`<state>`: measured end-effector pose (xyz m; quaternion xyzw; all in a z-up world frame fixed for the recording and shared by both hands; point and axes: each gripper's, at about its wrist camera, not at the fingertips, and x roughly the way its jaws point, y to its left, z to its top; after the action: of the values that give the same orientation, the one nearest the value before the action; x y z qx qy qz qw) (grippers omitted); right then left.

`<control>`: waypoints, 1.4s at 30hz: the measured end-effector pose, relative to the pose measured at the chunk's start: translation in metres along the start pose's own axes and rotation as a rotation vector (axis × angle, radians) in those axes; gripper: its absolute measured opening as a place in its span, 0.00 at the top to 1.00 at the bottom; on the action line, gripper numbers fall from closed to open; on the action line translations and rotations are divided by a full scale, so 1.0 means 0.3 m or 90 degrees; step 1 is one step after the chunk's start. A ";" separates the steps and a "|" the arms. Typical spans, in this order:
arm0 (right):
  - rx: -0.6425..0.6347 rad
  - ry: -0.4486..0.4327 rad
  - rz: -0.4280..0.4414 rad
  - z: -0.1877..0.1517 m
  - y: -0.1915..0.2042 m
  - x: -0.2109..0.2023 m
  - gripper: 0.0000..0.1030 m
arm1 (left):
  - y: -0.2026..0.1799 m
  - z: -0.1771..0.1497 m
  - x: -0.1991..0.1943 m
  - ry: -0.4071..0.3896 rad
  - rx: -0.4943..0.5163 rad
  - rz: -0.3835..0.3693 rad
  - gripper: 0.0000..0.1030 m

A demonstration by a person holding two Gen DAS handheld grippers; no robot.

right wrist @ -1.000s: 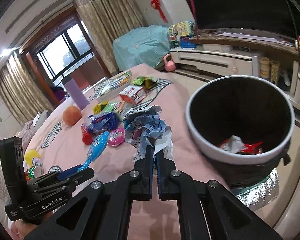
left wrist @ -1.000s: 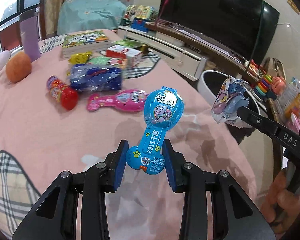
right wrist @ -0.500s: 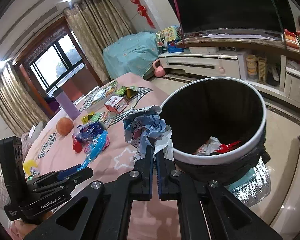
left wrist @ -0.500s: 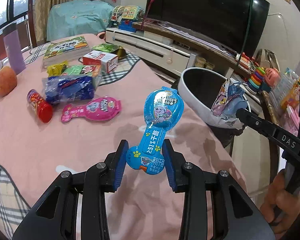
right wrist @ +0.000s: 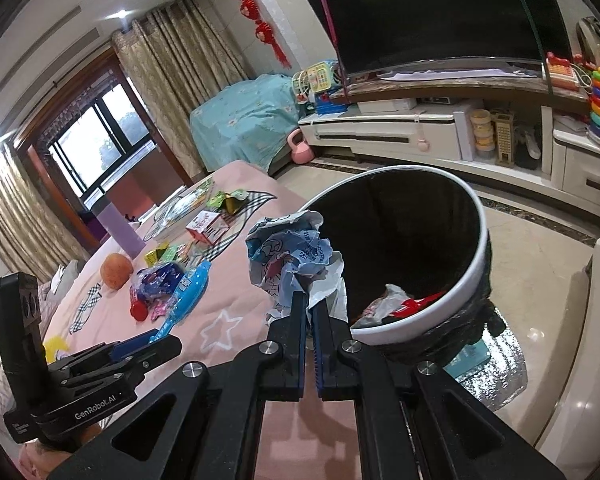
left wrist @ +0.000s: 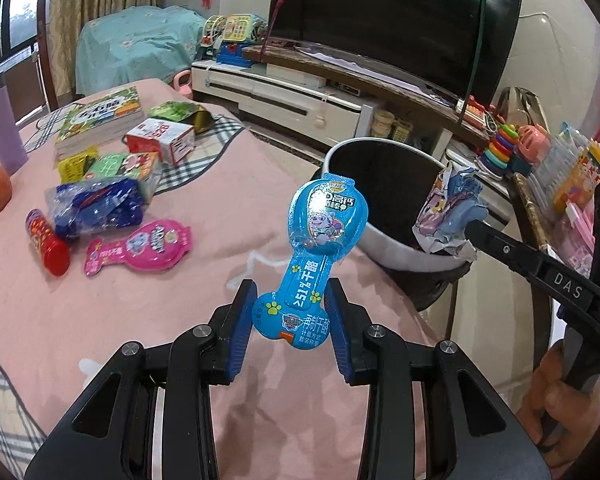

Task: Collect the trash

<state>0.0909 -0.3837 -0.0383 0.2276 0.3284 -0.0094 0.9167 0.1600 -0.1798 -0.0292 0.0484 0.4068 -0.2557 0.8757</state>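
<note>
Grippers are angled downward over the edge of a table draped in a pink cloth (left wrist: 204,216). The left gripper (left wrist: 290,308) is clamped on the narrow lower end of a blue wrapper (left wrist: 320,240), a glossy plastic packet shaped like a lollipop, with a round domed head and a flat printed stem; the packet is held upright above the cloth, near the table's edge. In the right wrist view the same left gripper (right wrist: 156,344) is seen from the side, with the blue wrapper (right wrist: 188,292) slanting upward from its blue pads.

The right gripper (right wrist: 309,312) is pressed shut on a crumpled paper wrapper (right wrist: 292,260), a wrinkled white and blue ball with a printed cartoon, held just beside the near rim of the bin (right wrist: 476,256). In the left wrist view that paper (left wrist: 448,212) is seen in front of the bin's opening, at the tip of the right gripper's (left wrist: 474,228) black arm.

The bin (left wrist: 400,256) is round, with a smooth white rim and a dark liner; red and pale scraps (right wrist: 404,304) lie at its bottom. On the cloth are left a pink wrapper (left wrist: 140,246) of the same lollipop shape, a crinkled dark blue bag (left wrist: 96,204), a red tube (left wrist: 48,242), a small carton (left wrist: 160,138) and a stack of books (left wrist: 100,120).
</note>
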 end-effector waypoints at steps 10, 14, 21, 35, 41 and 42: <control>0.011 -0.005 -0.016 0.024 -0.058 -0.006 0.97 | -0.073 0.044 0.036 0.001 0.025 -0.004 0.67; 0.016 -0.004 -0.025 0.035 -0.087 -0.003 0.97 | -0.104 0.065 0.054 0.001 0.036 -0.004 0.67; 0.017 0.000 -0.041 0.064 -0.127 0.012 0.97 | -0.149 0.100 0.095 0.012 0.054 -0.003 0.67; 0.013 0.013 -0.058 0.111 -0.173 0.052 0.97 | -0.235 0.171 0.171 0.024 0.089 0.009 0.67; 0.015 0.022 -0.065 0.120 -0.192 0.072 0.97 | -0.255 0.193 0.205 0.031 0.099 0.013 0.67; 0.015 0.024 -0.066 0.123 -0.196 0.077 0.97 | -0.257 0.194 0.210 0.032 0.099 0.014 0.67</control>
<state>0.1211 -0.4490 -0.0513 0.2213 0.3568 -0.0567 0.9058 0.1963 -0.2893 -0.0273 0.1275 0.4072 -0.2757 0.8614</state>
